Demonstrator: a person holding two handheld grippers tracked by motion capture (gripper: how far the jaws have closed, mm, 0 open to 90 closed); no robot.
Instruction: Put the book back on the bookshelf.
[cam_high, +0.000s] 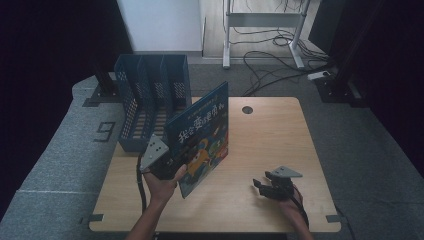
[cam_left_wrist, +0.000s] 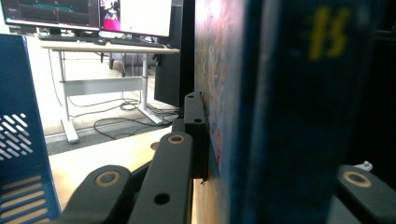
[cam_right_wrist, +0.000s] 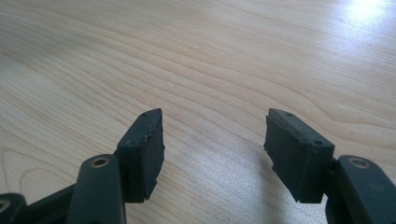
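At about ten o'clock on the wooden surface (cam_high: 270, 135) stands a blue file rack (cam_high: 150, 97), its slots upright. Just in front of it, toward the centre, the left tongs (cam_high: 172, 167) are clamped tight on the lower edge of a picture book (cam_high: 202, 137), holding it on edge, clear of the surface and tilted, its colourful cover facing the person. In the left gripper view one pad presses flat against the cover (cam_left_wrist: 219, 93). At about five o'clock the right tongs (cam_high: 260, 186) rest low over bare wood, jaws parted with nothing between them.
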